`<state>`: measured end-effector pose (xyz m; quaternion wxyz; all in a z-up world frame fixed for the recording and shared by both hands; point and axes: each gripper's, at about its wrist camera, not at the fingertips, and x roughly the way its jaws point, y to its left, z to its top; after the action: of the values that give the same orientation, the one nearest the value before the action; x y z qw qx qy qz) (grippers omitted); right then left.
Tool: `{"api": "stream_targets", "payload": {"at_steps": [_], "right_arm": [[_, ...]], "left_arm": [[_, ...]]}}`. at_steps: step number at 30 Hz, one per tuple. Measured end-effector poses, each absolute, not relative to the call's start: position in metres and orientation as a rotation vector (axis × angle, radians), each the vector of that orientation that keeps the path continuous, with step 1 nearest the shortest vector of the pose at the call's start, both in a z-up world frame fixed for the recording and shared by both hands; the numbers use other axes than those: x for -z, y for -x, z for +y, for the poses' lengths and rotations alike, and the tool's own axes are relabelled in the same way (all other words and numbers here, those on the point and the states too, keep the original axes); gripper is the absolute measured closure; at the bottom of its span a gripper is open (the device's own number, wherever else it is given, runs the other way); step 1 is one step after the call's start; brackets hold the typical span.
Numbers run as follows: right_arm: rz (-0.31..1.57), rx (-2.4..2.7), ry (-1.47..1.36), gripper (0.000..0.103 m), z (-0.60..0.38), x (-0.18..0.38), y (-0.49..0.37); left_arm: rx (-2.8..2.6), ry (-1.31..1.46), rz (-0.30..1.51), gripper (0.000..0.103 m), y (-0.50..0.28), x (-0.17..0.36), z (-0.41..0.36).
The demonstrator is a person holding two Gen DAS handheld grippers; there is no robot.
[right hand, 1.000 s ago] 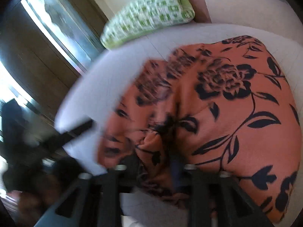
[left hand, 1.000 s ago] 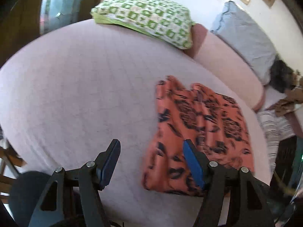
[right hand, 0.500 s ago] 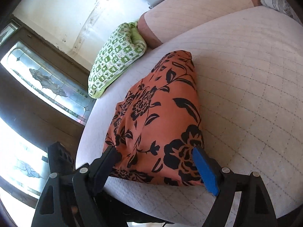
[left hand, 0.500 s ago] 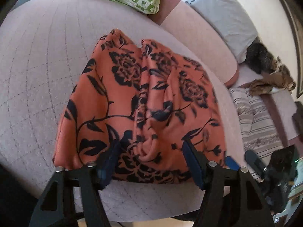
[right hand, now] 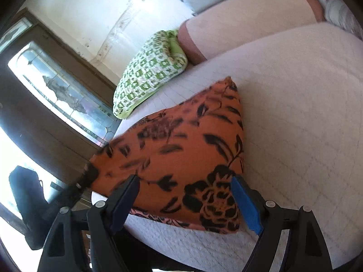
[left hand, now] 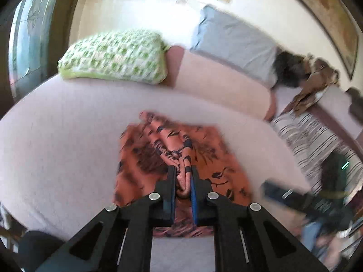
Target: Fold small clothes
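Orange floral garment [left hand: 181, 158] lies on the bed [left hand: 56, 147], its near edge bunched in the just-closed left tongs [left hand: 183, 183]; right tongs [right hand: 186, 200], gaping and empty, straddle its right corner.

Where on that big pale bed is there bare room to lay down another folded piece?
Bare quilt lies open between the orange floral cloth and the green checked pillow, and right of the cloth in the right wrist view. It is crowded toward the striped fabric.

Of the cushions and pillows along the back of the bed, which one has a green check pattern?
The green-and-white checked pillow at the far left, beside the window. The long bolster next to it is plain pink, and the pillow behind that is plain grey-blue.
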<state>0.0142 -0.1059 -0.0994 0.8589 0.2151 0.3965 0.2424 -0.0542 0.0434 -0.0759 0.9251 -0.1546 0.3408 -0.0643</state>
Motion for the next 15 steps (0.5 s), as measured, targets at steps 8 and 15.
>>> {"api": "stream_targets", "payload": {"at_steps": [8,15], "right_arm": [[0.931,-0.531,-0.160,0.018,-0.050,0.079,-0.040],[1.134,-0.606,0.005,0.013,0.063,0.053,-0.129]], "left_arm": [[0.095,0.537,0.933,0.091,0.033,0.153,0.079],[0.104,0.517,0.915,0.091,0.039,0.157,0.080]]}}
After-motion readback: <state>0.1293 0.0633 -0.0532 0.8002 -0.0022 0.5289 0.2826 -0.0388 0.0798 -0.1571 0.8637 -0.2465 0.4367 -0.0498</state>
